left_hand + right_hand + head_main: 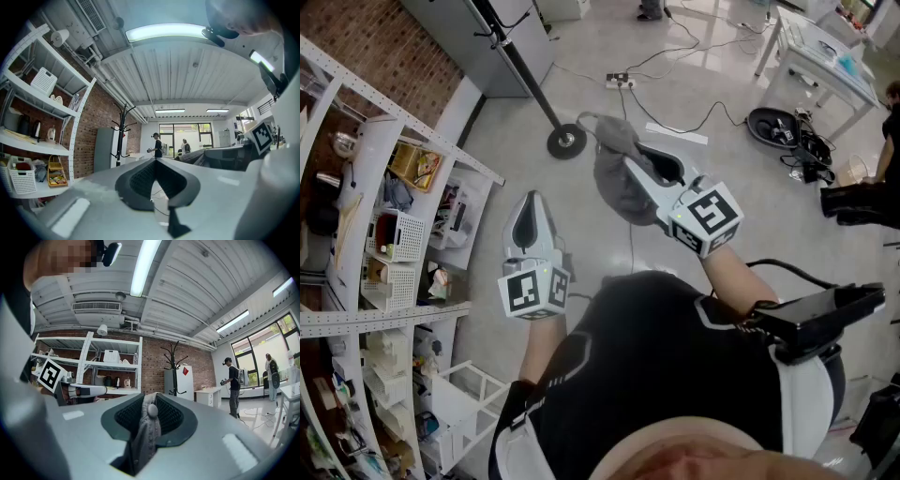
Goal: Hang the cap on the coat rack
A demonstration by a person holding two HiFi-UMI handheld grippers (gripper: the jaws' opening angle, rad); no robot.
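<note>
A grey cap (614,183) hangs from my right gripper (639,161), which is shut on its fabric. In the right gripper view the cap (146,432) and its top button sit pinched between the black pads (174,418). The black coat rack (525,80) stands ahead on its round base (567,141), just left of and beyond the cap. It also shows against the brick wall as the coat rack (174,365) and, from the left gripper view, the coat rack (123,129). My left gripper (530,202) is lower and to the left, shut on nothing.
White shelving (389,234) with baskets and boxes runs along the left. A grey cabinet (478,42) stands behind the rack. A power strip (619,81) and cables lie on the floor ahead. A white table (820,52) is at far right. People (233,385) stand by the windows.
</note>
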